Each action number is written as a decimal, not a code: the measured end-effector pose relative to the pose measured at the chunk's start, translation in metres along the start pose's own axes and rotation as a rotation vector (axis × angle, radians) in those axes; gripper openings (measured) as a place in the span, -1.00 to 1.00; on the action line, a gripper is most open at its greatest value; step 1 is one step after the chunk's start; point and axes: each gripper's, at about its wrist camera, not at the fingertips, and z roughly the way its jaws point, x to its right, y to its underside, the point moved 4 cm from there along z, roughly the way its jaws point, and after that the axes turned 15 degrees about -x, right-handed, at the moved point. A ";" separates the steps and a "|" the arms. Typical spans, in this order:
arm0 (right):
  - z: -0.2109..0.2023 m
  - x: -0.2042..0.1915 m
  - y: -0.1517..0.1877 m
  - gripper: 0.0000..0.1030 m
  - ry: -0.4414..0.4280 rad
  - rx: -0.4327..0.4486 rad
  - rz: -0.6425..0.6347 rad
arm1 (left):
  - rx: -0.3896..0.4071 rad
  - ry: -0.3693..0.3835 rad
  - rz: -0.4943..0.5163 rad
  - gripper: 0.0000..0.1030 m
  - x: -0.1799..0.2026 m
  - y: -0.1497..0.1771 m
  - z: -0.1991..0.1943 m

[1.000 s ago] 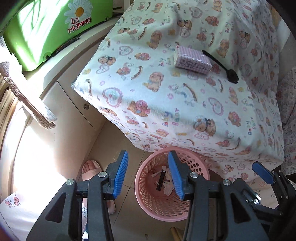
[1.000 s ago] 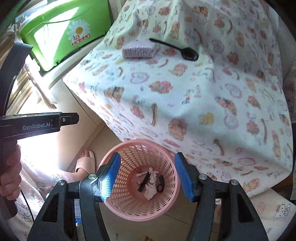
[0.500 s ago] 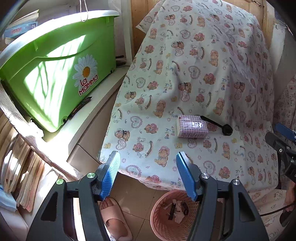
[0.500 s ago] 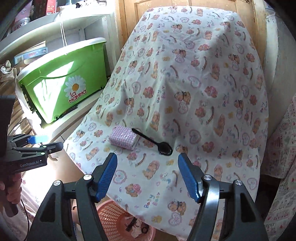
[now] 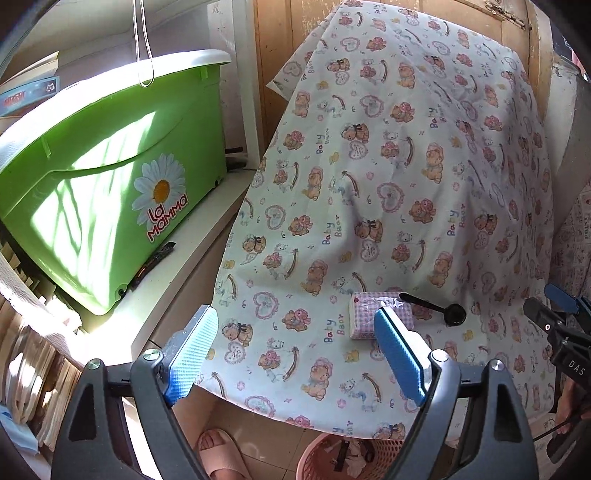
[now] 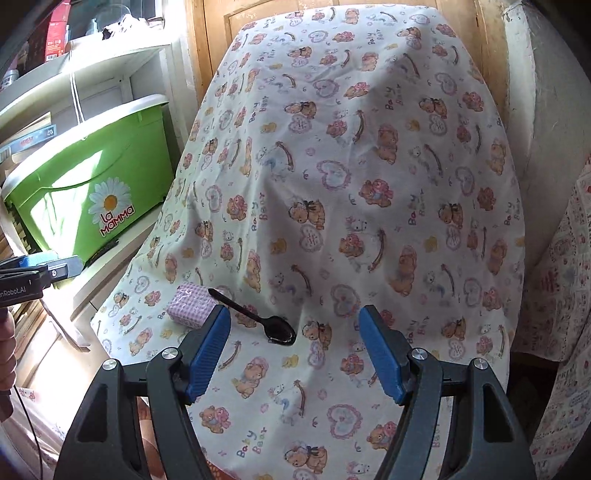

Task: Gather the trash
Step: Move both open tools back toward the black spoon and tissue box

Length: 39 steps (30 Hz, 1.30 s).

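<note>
Trash basket (image 5: 354, 458) visible under left tool (image 5: 295, 354) only; right view lacks it.

Hard sunlight enters from the left, throwing barred bright patches on the green bin (image 5: 110, 177) and bleaching the white shelf (image 5: 173, 295) below. The bear-print cloth (image 6: 351, 206) is evenly lit and sharp. Fisheye curvature darkens every corner.

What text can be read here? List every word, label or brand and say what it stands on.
"La MaMMa": under a daisy on the green tub.
"Baby Bear": printed over and over on the bear-patterned cloth.
"nRobot.AI": on the left gripper at the edge of the right wrist view; the start is cut off.
"DAS": on the right gripper at the edge of the left wrist view; the rest is cut off.
Book spines and red box on the shelves: too blurred to read.
</note>
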 end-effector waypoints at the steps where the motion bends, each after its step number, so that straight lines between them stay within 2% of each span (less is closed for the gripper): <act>1: 0.002 0.004 0.000 0.43 0.009 0.000 -0.002 | -0.002 0.000 0.001 0.70 0.001 -0.001 0.005; 6: 0.018 0.021 0.008 0.43 0.043 -0.012 0.011 | -0.039 0.015 -0.032 0.70 -0.002 0.007 0.037; 8: 0.026 0.024 0.010 0.43 0.058 -0.031 -0.004 | -0.084 0.022 -0.046 0.70 -0.004 0.011 0.051; 10: 0.030 0.024 0.010 0.43 0.065 -0.036 -0.019 | -0.134 0.064 -0.060 0.70 -0.005 0.014 0.061; 12: 0.034 0.023 0.008 0.43 0.047 -0.044 -0.016 | -0.131 0.073 -0.081 0.70 -0.008 0.011 0.060; 18: 0.049 0.005 0.007 0.44 -0.007 -0.079 -0.048 | -0.080 0.022 -0.068 0.70 -0.017 -0.009 0.047; 23: 0.064 -0.027 0.005 0.43 -0.055 -0.099 -0.130 | -0.096 0.048 -0.117 0.70 -0.033 -0.017 0.051; 27: 0.085 -0.053 0.002 0.43 -0.024 -0.123 -0.191 | -0.105 0.066 -0.160 0.70 -0.043 -0.019 0.053; 31: 0.110 -0.065 -0.003 0.43 0.021 -0.155 -0.166 | -0.114 0.098 -0.190 0.70 -0.045 -0.018 0.052; 33: 0.120 -0.068 -0.005 0.30 0.081 -0.159 -0.164 | -0.113 0.104 -0.194 0.70 -0.044 -0.018 0.052; 39: 0.138 -0.077 -0.005 -0.06 0.172 -0.178 -0.193 | -0.109 0.085 -0.183 0.70 -0.039 -0.018 0.053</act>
